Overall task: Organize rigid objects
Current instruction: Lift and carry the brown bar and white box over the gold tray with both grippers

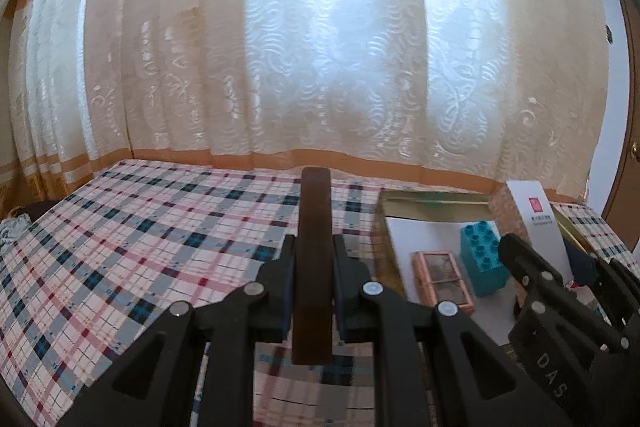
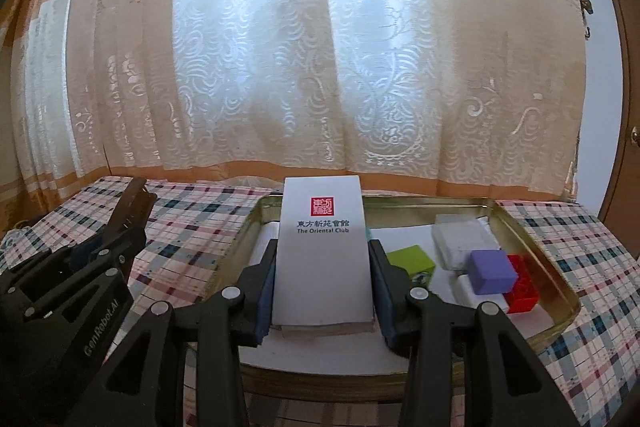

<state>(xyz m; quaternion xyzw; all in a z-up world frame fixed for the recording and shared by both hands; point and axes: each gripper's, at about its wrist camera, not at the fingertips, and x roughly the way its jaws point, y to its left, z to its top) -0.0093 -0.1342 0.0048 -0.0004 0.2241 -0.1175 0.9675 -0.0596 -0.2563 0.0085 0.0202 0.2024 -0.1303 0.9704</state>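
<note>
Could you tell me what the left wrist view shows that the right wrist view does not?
Only the left wrist view shows the dark brown bar clamped in the left claw, the teal brick and a copper-framed case. Only the right wrist view shows the green, purple and red blocks. Both show the white box held by the right claw, and the gold tray.

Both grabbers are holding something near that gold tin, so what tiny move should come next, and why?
Probably lower the right gripper, shut on the white printed card box that hangs above the gold metal tray, onto the tray's bare near-left floor; the blocks fill its right side.
</note>
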